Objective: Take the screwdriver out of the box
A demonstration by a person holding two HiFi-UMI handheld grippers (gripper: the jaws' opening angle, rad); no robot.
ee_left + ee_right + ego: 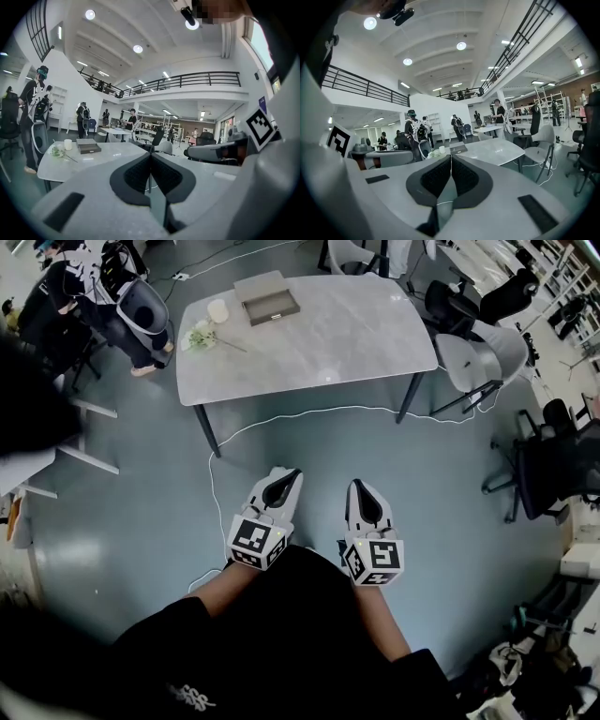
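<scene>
A person stands back from a grey surface (328, 343), holding the left gripper (284, 474) and the right gripper (361, 486) side by side. Both point forward and slightly down. Each gripper's own view shows its jaws pressed together with nothing between the pads.

The box (270, 307) lies well ahead of both jaws, towards the far side of the surface. It is open, and a flat grey piece that looks like its lid (258, 282) lies just beyond it. The inside shows only as a dark rectangle, so the screwdriver cannot be made out from here; judging by the task, it is probably in there. A white cup (217, 310) stands just left of the box, and a sprig of flowers (199, 336) lies nearer the jaws on that side. In the right gripper view the box sits almost in line with the closed jaw tips.

The task appears not yet begun, and the step in hand is the approach. To do it well, the person would likely step over the white cable (281, 418) on the floor between the jaws and the surface. One pair of jaws would need to part before it dips into the box. It should come in from above, so that neither the cup nor the flowers is knocked.
</scene>
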